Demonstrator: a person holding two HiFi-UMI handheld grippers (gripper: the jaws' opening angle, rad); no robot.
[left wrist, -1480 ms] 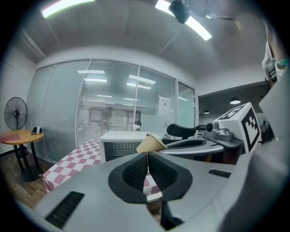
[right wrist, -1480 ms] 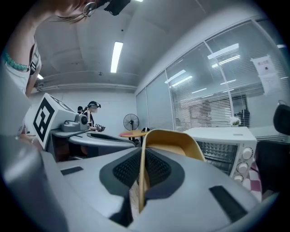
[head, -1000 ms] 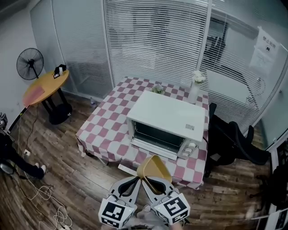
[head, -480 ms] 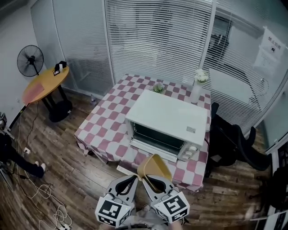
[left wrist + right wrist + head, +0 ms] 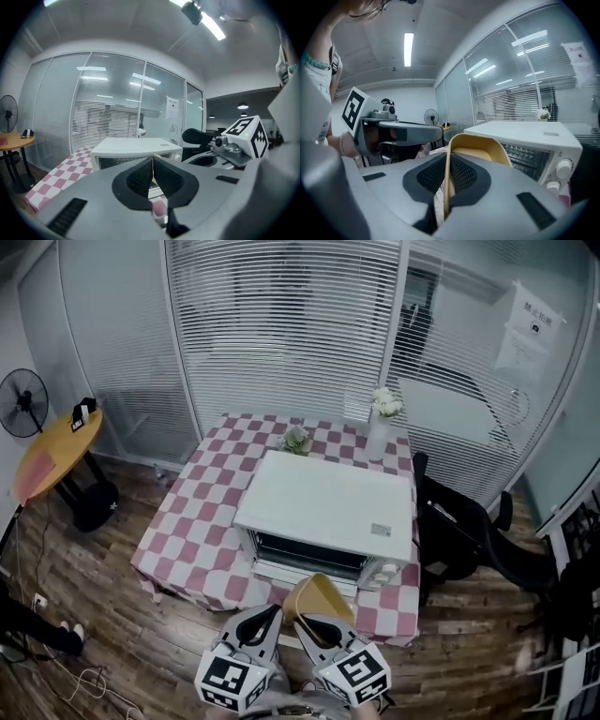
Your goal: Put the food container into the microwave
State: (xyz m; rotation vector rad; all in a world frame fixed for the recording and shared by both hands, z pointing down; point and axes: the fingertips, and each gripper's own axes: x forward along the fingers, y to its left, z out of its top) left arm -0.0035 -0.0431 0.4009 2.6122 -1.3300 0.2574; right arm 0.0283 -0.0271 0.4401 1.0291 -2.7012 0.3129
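Your right gripper (image 5: 303, 620) pinches the yellow plastic food container (image 5: 321, 594) by its rim just before the white box-shaped microwave (image 5: 328, 504), left gripper (image 5: 273, 613) pressed together empty; door seemingly closed, loading outstanding.

1. Head view: high over the microwave (image 5: 326, 510), facing steeply down on its top and front; left gripper (image 5: 273, 613) and right gripper (image 5: 307, 622) at the bottom edge.
2. Left gripper view: low, almost level, before the microwave's front.
3. Right gripper view: likewise, nearer, microwave to its right.
4. All share the microwave; each gripper view also catches the other gripper.
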